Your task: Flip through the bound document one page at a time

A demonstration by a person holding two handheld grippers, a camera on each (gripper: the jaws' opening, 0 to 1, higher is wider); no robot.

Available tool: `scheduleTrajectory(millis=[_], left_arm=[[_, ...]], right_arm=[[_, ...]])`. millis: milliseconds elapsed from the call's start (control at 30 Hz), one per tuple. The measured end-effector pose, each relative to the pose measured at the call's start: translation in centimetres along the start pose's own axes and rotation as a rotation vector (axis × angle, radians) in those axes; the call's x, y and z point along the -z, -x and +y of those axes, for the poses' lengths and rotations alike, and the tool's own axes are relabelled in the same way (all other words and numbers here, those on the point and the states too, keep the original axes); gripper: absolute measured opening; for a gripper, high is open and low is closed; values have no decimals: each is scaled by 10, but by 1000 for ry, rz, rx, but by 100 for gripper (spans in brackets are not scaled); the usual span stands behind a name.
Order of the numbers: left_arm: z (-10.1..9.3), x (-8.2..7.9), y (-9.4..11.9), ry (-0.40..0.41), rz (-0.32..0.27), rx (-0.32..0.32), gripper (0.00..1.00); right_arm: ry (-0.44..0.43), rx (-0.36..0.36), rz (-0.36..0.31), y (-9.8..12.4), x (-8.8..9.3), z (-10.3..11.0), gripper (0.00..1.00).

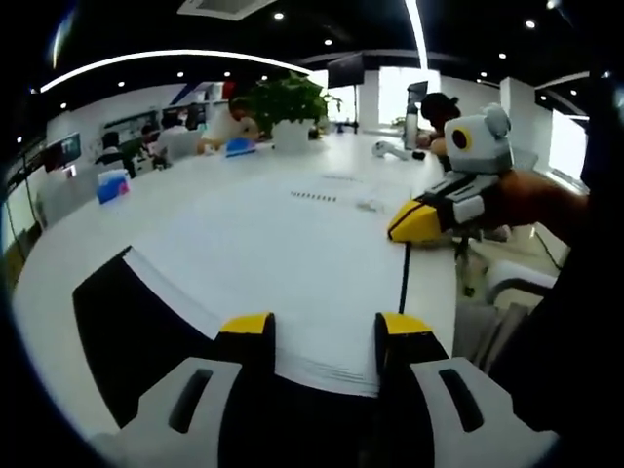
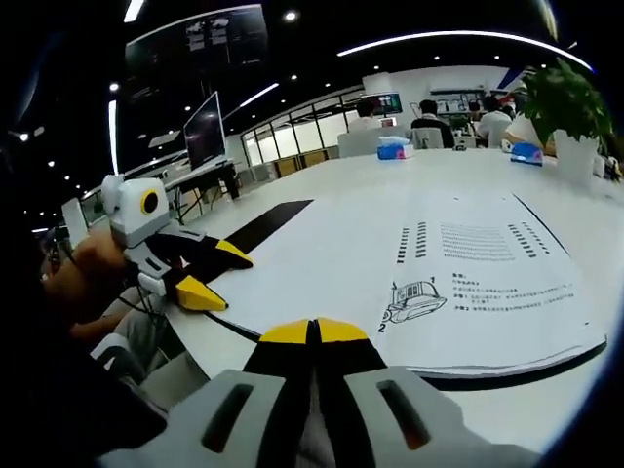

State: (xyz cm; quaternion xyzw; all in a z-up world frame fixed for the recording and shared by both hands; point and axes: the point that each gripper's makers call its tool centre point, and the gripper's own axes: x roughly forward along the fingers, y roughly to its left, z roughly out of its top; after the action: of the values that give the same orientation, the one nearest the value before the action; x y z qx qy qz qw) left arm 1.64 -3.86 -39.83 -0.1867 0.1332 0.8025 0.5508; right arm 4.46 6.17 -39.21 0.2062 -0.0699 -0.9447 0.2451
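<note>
the surface (image 1: 292, 175) is a long white one, running off toward a potted plant (image 1: 288, 102) and seated people (image 1: 171, 136) at the far end. on its near part lies the document (image 2: 468, 273), open and flat, its black cover (image 1: 132, 341) showing past the page edges. the upper sheet carries printed lines and a small drawing (image 2: 414, 297) near one lower corner.

the left tongs (image 1: 324, 331) stand apart over the document's near edge, the white sheet showing between the yellow tips, nothing held. the right tongs (image 2: 314, 331) are together, tips meeting, poised just above the near page edge; whether a sheet is nipped between them cannot be told.

the document looks light, its leaves thin and floppy, likely smooth enough for two to cling together. a sheet should bend rather than stay stiff, and would crease or tear if pulled hard. the best hold looks to be a free corner or outer edge away from the binding, pinching one leaf only while the other tongs press the rest flat.
</note>
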Motion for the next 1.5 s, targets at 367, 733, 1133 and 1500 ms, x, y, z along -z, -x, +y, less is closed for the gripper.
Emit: scheduleTrajectory(millis=[367, 733, 1133, 1500], left_arm=[[-2, 4, 9, 31, -19, -71, 33], [-5, 10, 21, 45, -19, -90, 30], [-6, 10, 21, 51, -20, -92, 30], [-6, 10, 21, 53, -2, -87, 30]], right_arm=[[17, -46, 41, 2, 0, 3, 3], [-54, -186, -64, 44, -32, 15, 9], [20, -79, -167, 118, -76, -13, 24], [59, -37, -48, 133, -42, -27, 46]])
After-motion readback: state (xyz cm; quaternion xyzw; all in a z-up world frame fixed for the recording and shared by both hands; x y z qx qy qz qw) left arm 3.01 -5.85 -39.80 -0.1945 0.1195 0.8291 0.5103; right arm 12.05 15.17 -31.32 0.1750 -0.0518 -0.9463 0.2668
